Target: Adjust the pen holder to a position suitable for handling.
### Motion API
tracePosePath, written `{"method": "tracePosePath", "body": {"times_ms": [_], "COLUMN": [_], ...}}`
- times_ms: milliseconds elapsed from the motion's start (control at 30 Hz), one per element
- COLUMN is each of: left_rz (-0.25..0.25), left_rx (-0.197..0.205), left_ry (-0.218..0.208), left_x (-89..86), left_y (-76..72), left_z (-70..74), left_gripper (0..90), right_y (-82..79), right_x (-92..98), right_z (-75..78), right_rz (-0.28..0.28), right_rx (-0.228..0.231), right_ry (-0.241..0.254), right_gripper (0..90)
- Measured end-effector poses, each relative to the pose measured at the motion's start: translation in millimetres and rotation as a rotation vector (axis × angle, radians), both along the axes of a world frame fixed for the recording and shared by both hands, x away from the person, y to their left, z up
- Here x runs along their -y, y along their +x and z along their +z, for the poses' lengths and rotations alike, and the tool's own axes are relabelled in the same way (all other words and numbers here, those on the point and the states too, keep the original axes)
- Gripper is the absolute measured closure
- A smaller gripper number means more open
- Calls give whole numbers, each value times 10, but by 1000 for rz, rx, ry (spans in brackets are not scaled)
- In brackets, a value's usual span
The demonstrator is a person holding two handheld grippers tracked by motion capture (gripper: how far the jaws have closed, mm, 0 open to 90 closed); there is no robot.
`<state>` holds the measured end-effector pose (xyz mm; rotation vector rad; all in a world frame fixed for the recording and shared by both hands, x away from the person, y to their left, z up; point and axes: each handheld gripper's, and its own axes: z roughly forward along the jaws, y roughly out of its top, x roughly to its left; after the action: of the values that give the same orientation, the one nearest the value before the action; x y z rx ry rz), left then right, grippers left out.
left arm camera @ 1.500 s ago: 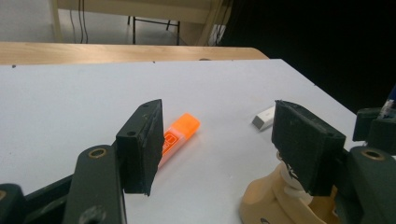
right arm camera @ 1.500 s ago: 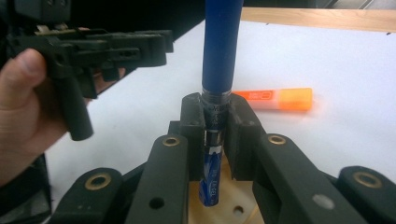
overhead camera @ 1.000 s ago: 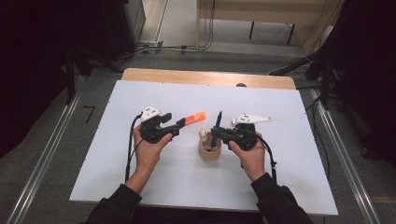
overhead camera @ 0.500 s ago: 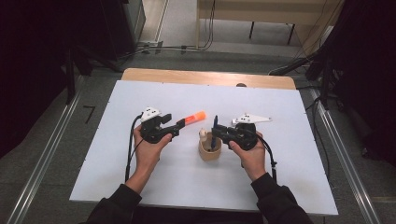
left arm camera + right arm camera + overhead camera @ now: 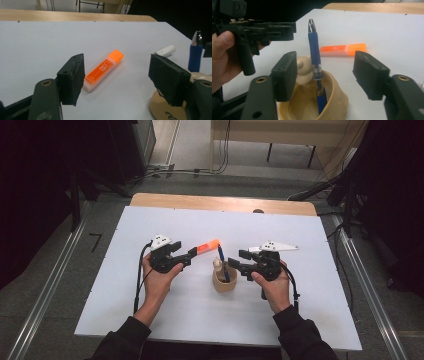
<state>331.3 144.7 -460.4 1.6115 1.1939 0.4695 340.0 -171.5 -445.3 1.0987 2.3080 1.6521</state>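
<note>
Pens are being gathered into a small holder, I think, and that explains how things stand.

From the high view, the blue pen [image 5: 223,264] stands leaning in the beige cup [image 5: 224,282] in the middle of the white surface [image 5: 125,310]. The right gripper [image 5: 236,260] is just beside it; its fingers have just been opening, with nothing pressed between them, so I judge the pen is released into the cup. The left gripper [image 5: 190,254] points at the orange highlighter [image 5: 207,247], which lies flat just beyond its tips, probably the next thing to take. A wooden strip [image 5: 220,202] edges the far side, and behind it are grey floor, cables and dark stands.

In the left gripper view, the fingers [image 5: 72,77] are spread wide, have just been opening further and are empty; the orange highlighter [image 5: 103,70] lies on the surface ahead of them, not touched. A white marker [image 5: 165,50] lies farther off.

In the right gripper view, the fingers [image 5: 285,75] stand apart on both sides of the blue pen [image 5: 315,67] without touching it. The pen rests against the rim of the beige cup [image 5: 337,97] beside a pale rounded object [image 5: 303,68], which I cannot identify. The left gripper [image 5: 292,27] hangs at the left, held by a hand [image 5: 223,58].
</note>
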Motion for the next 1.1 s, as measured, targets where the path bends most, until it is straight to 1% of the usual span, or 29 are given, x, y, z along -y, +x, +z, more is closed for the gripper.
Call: {"method": "tracePosePath", "body": {"times_ms": [133, 233, 333, 433, 533, 733, 767, 800, 933, 1033, 1100], "left_rz": [16, 31, 39, 48, 48, 36, 35, 30, 27, 33, 25], "left_rx": [6, 12, 27, 31, 24, 21, 21, 18, 7, 19, 23], "left_ry": [39, 59, 81, 94, 107, 125, 117, 124, 141, 152, 173], "left_x": [1, 4, 12, 25, 42, 133, 154, 167, 207, 225, 246], "left_y": [38, 77, 119, 165, 204, 296, 307, 320, 393, 449, 490], "left_z": [-39, -72, -104, -134, -158, -193, -205, -217, -269, -283, -300], "left_gripper": [264, 258, 257, 257, 257, 257, 257, 257, 257, 257, 249], "right_y": [-29, -42, -48, -58, -70, -76, -76, -71, -69, -64, -64], "right_x": [44, 78, 118, 153, 186, 252, 259, 268, 288, 283, 278], "right_z": [23, 28, 29, 28, 33, 15, 14, 12, 15, 9, 8], "right_rz": [-6, -8, -15, -23, -32, -45, -49, -51, -55, -55, -54], "right_rx": [5, 8, 11, 10, 15, 7, 6, 11, 10, 4, 5], "right_ry": [-2, -4, -3, -5, -10, -11, -12, -11, -8, -6, -4], "right_gripper": [262, 261, 261, 252, 227, 227, 226, 227, 227, 227, 227]}}
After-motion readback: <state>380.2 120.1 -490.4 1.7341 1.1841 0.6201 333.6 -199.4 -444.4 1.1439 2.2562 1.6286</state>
